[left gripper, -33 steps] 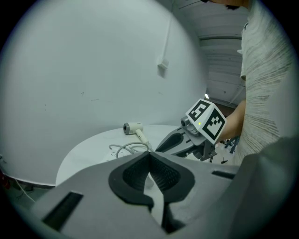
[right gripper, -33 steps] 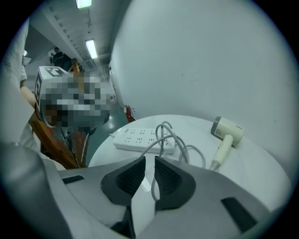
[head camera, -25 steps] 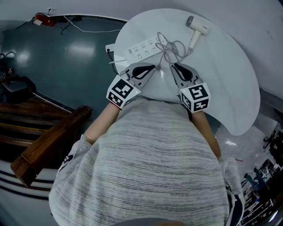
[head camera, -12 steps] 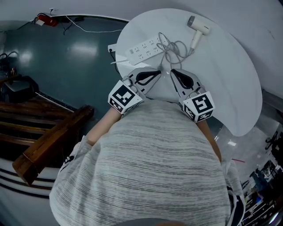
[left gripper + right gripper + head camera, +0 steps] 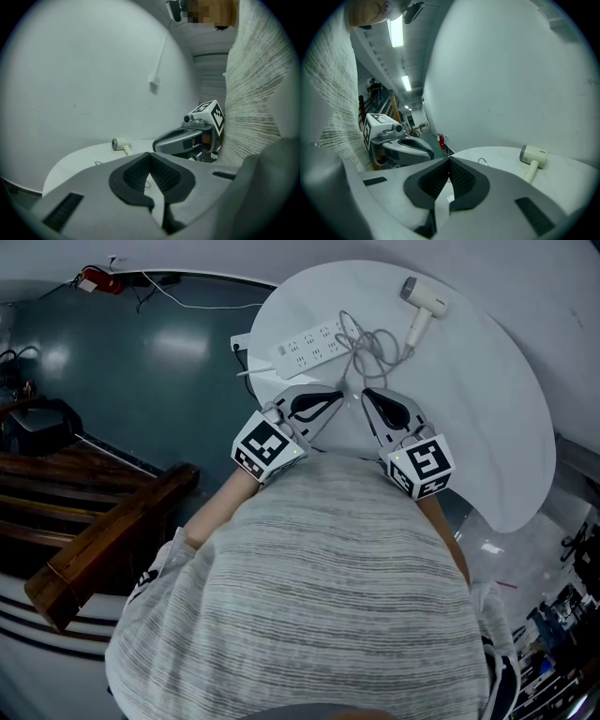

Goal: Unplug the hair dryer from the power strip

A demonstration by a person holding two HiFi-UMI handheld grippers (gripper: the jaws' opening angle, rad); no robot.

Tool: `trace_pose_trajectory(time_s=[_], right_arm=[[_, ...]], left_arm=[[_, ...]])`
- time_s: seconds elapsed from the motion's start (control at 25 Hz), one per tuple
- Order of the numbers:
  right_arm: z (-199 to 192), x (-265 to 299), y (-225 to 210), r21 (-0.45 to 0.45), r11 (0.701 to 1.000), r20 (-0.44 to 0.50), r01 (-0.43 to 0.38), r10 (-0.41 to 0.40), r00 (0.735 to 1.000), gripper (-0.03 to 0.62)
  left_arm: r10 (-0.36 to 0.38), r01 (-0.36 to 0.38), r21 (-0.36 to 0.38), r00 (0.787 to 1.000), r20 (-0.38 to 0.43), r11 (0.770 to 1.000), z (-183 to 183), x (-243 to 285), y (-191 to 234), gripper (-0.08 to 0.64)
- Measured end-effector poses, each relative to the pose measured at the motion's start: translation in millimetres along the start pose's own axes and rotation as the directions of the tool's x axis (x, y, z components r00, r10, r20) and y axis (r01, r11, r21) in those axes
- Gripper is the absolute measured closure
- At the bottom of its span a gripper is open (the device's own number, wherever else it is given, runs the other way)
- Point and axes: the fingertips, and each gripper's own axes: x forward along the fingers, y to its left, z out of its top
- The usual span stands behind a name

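A white power strip (image 5: 305, 343) lies on the round white table (image 5: 487, 418) at its far left. The white hair dryer (image 5: 422, 298) lies at the far side, also seen in the left gripper view (image 5: 121, 143) and the right gripper view (image 5: 533, 157). Its grey cord (image 5: 372, 341) coils between them and runs to the strip's right end. My left gripper (image 5: 334, 395) and right gripper (image 5: 367, 393) hang side by side over the near table edge, short of the cord. Both are shut and hold nothing; their pads (image 5: 161, 174) meet.
The dark teal floor (image 5: 141, 362) lies left of the table, with a wooden bench (image 5: 103, 540) and a red object (image 5: 91, 280) with a white cable by the wall. A red fire extinguisher (image 5: 441, 140) stands far off. The wall rises behind the table.
Both grippers have drawn back a little toward my body, the right one rising slightly; over the last half second they stay nearly still. Both jaws stay shut.
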Motion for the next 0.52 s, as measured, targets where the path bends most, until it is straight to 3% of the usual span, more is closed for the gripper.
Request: trace_pose_trajectory(time_s=[0.52], right_arm=[[-10.1, 1.4, 1.7, 0.002, 1.0, -0.051, -0.008, 0.008, 0.999, 0.568]], left_arm=[[-0.002, 0.002, 0.001, 1.0, -0.003, 1.0, -3.1, -0.7, 0.8, 0.554]])
